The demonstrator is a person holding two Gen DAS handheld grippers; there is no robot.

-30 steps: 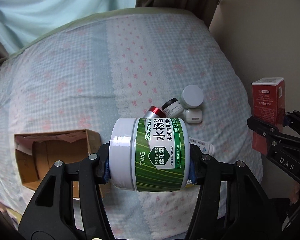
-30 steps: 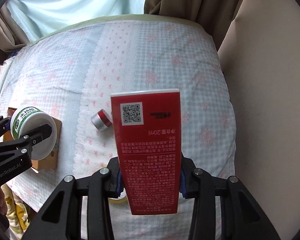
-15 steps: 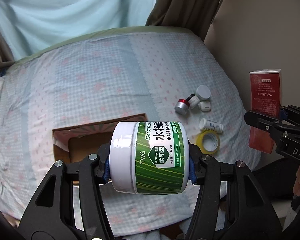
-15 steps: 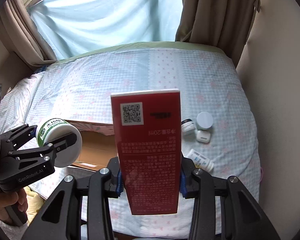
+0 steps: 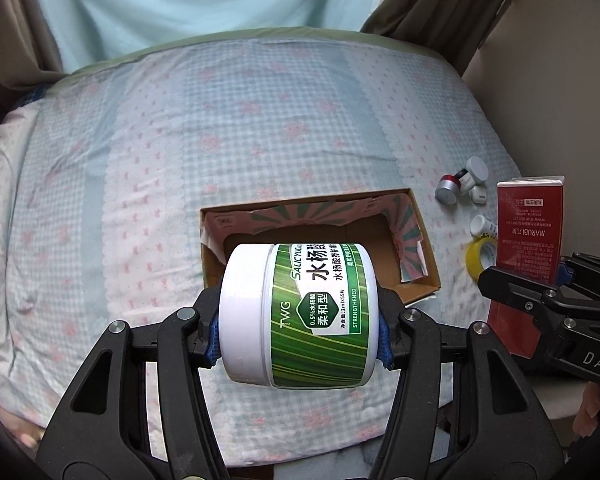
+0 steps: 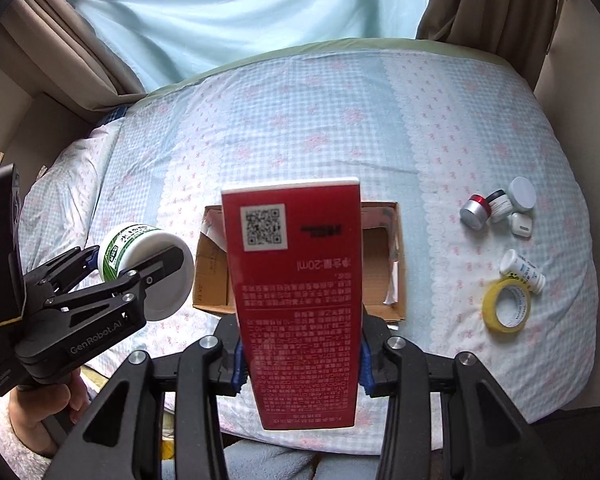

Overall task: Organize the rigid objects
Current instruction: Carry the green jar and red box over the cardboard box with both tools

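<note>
My left gripper point(image 5: 300, 330) is shut on a green-and-white jar point(image 5: 300, 314), held on its side above the bed, just in front of an open cardboard box point(image 5: 424, 248). My right gripper point(image 6: 300, 358) is shut on a tall red carton point(image 6: 296, 288), held upright in front of the same box point(image 6: 396, 264). The jar point(image 6: 144, 256) in the left gripper point(image 6: 140, 268) shows at the left of the right wrist view. The red carton point(image 5: 528, 240) shows at the right edge of the left wrist view.
On the checked bedspread point(image 6: 300, 120) to the right of the box lie a yellow tape roll point(image 6: 508, 304), a small white bottle point(image 6: 522, 270), a silver-and-red cap point(image 6: 476, 210), a white jar point(image 6: 522, 196) and a white earbud case point(image 6: 520, 224). A wall runs along the right; curtains hang behind.
Both grippers have pulled back and up from the bed with their loads. The box now sits centred in front of both, and the small items have shifted to the right.
</note>
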